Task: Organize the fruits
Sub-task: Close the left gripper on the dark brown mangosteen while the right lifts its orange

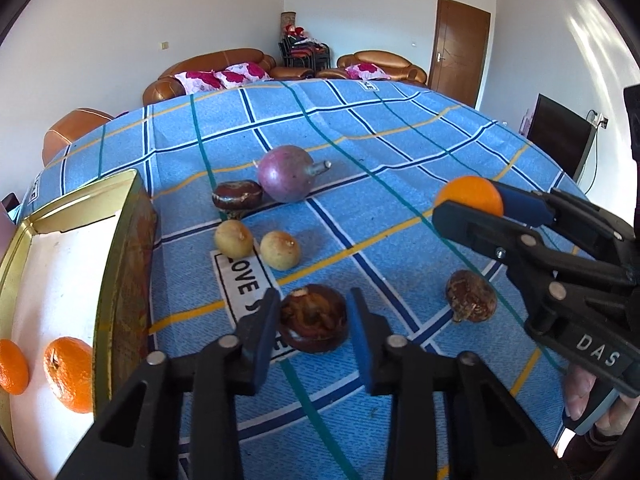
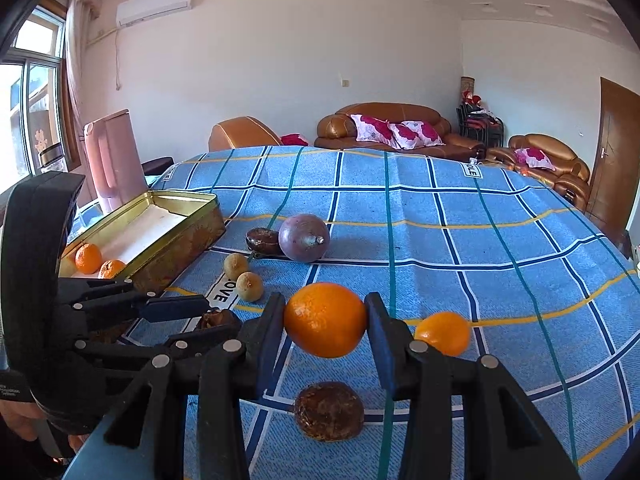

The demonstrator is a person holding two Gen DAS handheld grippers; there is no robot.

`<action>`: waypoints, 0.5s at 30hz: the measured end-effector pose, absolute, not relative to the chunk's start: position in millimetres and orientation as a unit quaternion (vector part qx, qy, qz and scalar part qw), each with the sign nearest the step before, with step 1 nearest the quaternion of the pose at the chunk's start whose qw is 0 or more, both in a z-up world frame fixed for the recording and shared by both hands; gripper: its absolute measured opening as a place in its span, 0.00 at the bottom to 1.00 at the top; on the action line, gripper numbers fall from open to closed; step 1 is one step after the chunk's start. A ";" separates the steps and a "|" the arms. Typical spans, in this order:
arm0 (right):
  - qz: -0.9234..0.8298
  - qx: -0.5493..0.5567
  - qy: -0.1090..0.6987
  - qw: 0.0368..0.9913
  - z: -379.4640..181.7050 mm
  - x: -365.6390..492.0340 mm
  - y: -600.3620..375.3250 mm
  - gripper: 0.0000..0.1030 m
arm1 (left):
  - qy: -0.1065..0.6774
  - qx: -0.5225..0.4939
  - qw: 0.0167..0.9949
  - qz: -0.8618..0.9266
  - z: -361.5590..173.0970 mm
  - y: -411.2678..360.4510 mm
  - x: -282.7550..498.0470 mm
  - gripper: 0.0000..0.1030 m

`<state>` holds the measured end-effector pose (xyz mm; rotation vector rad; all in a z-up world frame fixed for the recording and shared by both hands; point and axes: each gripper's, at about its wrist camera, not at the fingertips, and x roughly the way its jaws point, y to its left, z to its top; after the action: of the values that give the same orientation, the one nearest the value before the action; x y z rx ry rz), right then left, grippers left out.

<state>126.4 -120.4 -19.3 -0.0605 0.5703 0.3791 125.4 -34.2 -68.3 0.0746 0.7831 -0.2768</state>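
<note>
an orange (image 2: pixel 325 319) hangs clamped above the blue checked cloth; a dark brown fruit (image 1: pixel 313 318) is pinched on it. two oranges (image 1: pixel 68 374) lie in the gold tin (image 1: pixel 120 264); a purple fruit (image 1: pixel 285 174) and two pale yellow fruits (image 1: pixel 256 242) rest nearby.

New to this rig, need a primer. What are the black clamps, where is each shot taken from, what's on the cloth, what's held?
No robot: a person holds a two-finger clamp in each hand, with a fisheye camera on each looking along its fingers. In the left view, the left gripper is shut on a brown fruit. In the right view, the right gripper is shut on an orange. The checked blue cloth bears a purple fruit, two small tan fruits, more brown ones and another orange. The gold tin holds two oranges.
</note>
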 end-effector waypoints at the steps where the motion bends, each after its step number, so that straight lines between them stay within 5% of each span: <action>1: 0.186 -0.030 0.278 0.942 -19.0 125.7 -120.4 0.42 | 0.378 0.035 0.915 -0.135 -67.3 -33.6 124.6 0.26; 7: 0.187 -0.031 0.279 0.942 -18.8 126.0 -119.6 0.42 | 0.381 0.033 0.914 -0.136 -66.7 -33.1 125.9 0.27; 11: 0.186 -0.032 0.277 0.942 -18.6 126.1 -119.9 0.42 | 0.402 0.060 0.903 -0.137 -74.5 -44.8 131.6 0.55; 15: 0.187 -0.030 0.278 0.942 -19.0 127.0 -121.2 0.42 | 0.416 0.083 0.896 -0.131 -81.0 -54.0 133.9 0.51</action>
<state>127.0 -121.2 -19.0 -0.0611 0.5679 0.3809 133.9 -54.0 -81.0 0.1727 0.8631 -0.2711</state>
